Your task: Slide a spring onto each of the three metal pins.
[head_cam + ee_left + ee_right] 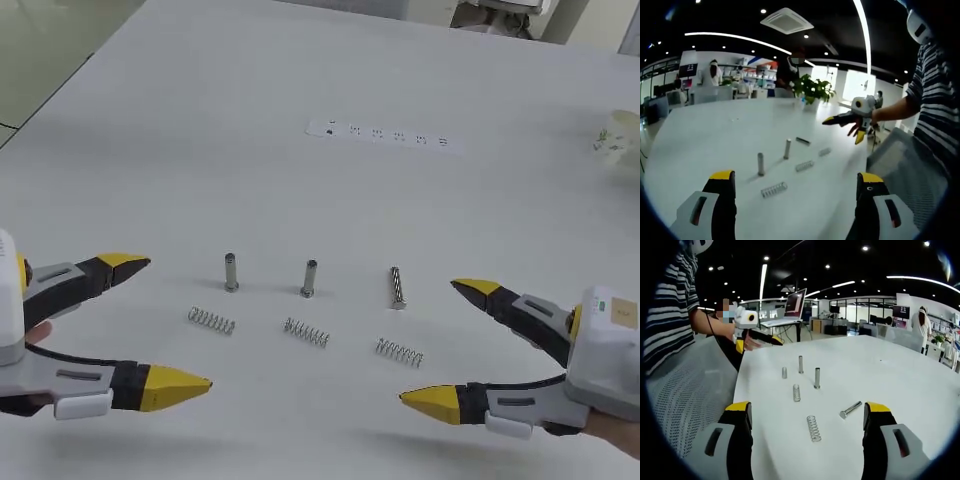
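Three metal pins rest on the white table (300,190): the left pin (231,272) and middle pin (309,279) stand upright, while the right pin (397,288) lies on its side (850,410). In front of each pin lies a loose spring: left (211,320), middle (306,332), right (399,351). My left gripper (180,322) hovers open just left of the left spring, nothing between its fingers (796,176). To the right of the right spring my right gripper (427,341) is held open and empty too (807,405).
A flush socket strip (380,133) sits in the table further back, and a patterned cup (620,135) stands at the far right. The table's near edge is close to the grippers. A mesh chair (690,390) is beside the table.
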Tool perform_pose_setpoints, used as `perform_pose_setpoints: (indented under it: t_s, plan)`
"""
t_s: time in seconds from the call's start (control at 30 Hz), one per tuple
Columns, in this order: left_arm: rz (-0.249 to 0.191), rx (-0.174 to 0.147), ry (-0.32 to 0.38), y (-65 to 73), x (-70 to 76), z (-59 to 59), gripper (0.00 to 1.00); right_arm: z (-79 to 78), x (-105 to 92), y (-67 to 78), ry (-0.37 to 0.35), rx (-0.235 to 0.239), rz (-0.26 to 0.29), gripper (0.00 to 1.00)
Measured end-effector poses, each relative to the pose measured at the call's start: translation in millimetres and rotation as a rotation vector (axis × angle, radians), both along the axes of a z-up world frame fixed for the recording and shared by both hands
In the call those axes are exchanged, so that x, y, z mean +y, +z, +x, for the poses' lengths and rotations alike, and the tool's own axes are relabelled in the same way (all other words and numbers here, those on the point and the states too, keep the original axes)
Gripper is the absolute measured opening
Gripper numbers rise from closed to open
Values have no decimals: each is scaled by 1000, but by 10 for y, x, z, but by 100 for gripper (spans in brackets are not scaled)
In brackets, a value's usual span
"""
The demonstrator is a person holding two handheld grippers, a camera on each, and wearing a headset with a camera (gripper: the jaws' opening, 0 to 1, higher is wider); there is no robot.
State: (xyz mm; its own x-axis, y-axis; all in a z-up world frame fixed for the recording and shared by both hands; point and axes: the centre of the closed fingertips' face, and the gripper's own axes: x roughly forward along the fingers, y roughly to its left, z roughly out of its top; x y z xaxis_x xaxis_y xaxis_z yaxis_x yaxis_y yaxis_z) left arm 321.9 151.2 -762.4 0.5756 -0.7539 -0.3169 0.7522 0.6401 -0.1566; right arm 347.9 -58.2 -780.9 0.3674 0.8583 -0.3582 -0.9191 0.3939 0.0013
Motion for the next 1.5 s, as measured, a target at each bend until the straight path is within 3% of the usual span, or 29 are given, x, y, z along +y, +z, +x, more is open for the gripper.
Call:
perform_pose_setpoints:
  t_s: [0.8, 1.5]
  plan:
    - [-9, -14, 5, 29, -11, -11, 98, -15, -12, -17, -4, 11, -3, 91]
    - [-7, -4, 4, 12, -1, -30, 98, 174, -3, 80, -47, 40, 12, 89]
